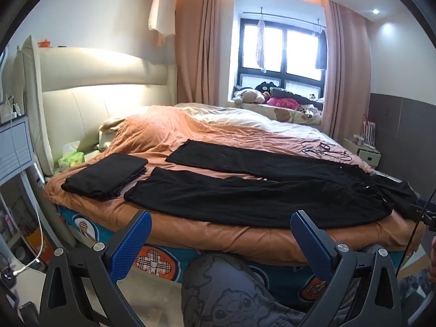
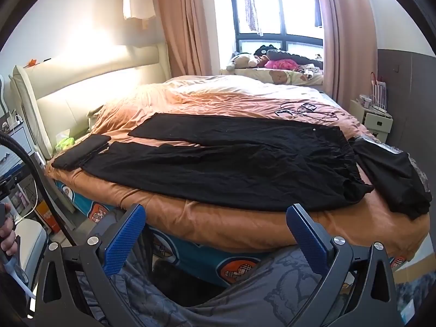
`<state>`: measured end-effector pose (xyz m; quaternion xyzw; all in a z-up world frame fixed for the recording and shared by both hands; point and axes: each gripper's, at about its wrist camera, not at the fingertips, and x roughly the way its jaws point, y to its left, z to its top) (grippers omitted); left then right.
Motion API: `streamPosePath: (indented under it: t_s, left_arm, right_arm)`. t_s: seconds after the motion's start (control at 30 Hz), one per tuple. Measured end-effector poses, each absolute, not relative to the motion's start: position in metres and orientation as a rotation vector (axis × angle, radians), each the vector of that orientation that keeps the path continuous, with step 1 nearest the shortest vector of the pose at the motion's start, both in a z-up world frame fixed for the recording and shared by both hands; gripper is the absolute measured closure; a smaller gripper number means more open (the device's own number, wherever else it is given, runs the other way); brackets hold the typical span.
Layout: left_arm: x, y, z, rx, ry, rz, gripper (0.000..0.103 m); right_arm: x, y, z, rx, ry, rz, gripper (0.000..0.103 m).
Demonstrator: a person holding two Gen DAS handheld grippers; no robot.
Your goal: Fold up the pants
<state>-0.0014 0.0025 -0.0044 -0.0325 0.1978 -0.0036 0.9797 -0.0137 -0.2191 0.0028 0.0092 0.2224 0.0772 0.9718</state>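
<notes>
Jaws of the left gripper (image 1: pixel 220 241) and right gripper (image 2: pixel 215 235) stand wide, holding nothing, ready to approach. The black pants (image 2: pixel 231 160) lie flat on the bed (image 2: pixel 245 226), legs toward ten o'clock, unfolded.

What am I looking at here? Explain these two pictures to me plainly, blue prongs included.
A person stands at a bed with a hand-held clamp in each hand; each clamp carries a camera looking out between its two blue fingers. One picture comes from the left gripper, the other from the right gripper. Both are wide open and hold nothing. On the orange cover lie black pants spread flat, a folded black garment near the headboard, another dark garment and some cables.
</notes>
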Motion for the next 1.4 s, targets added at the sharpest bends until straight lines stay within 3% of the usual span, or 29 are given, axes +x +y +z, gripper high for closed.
streamPosePath:
  t_s: [1.4]
  left_arm:
    - [-0.011, 0.006, 0.001, -0.079, 0.365, -0.027, 0.000]
  right_arm:
    - [-0.023, -0.223, 0.009, 0.045, 0.409, 0.046, 0.000]
